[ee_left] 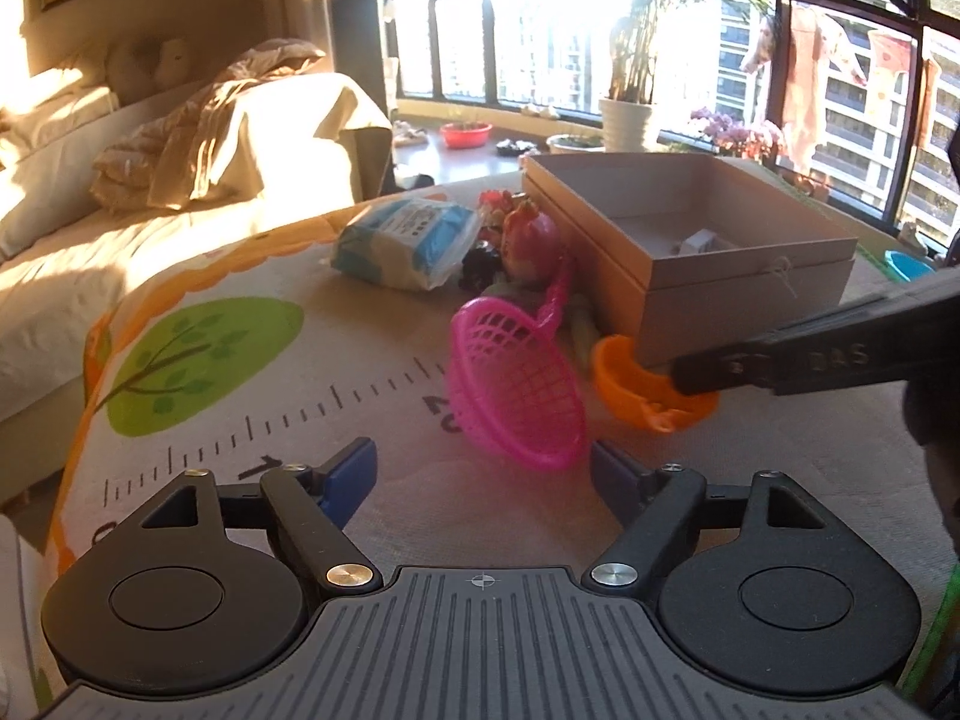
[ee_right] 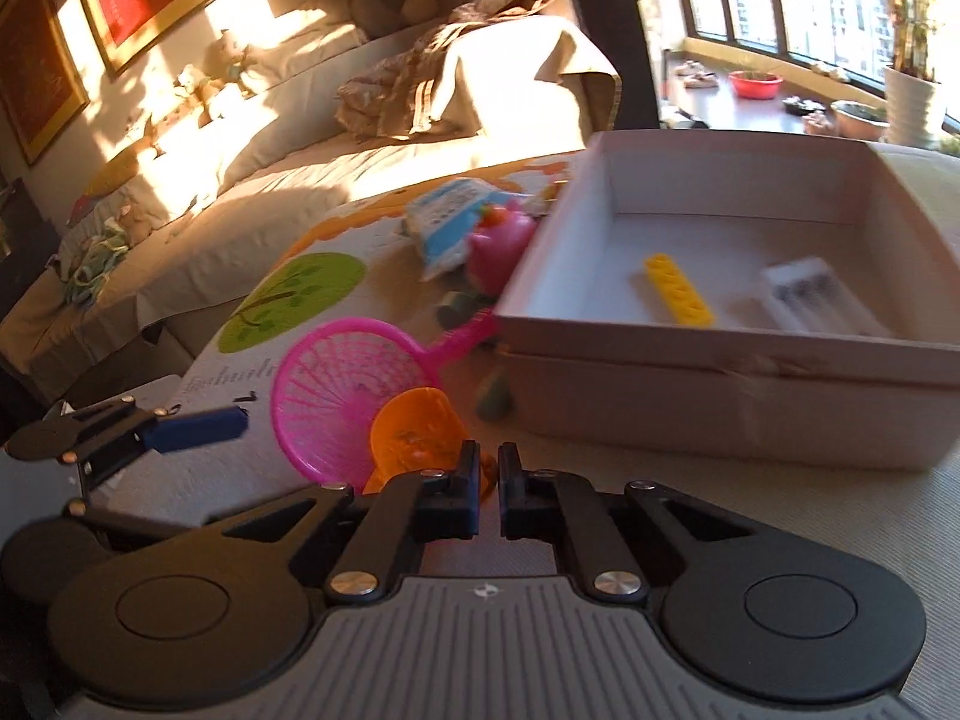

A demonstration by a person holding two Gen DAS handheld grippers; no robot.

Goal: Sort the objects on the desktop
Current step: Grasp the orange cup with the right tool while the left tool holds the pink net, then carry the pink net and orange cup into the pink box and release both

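An open cardboard box stands on the mat; it holds a yellow block and a white tray-like piece. A pink toy net lies in front of it, tilted up in the left wrist view. An orange toy scoop rests by the box's near corner. My right gripper is shut on the orange scoop's handle. My left gripper is open and empty just before the net; one blue finger shows in the right wrist view.
A blue-white packet, a pink round toy and small dark items lie behind the net. The printed mat covers the table. A bed lies to the left, windows and plants behind.
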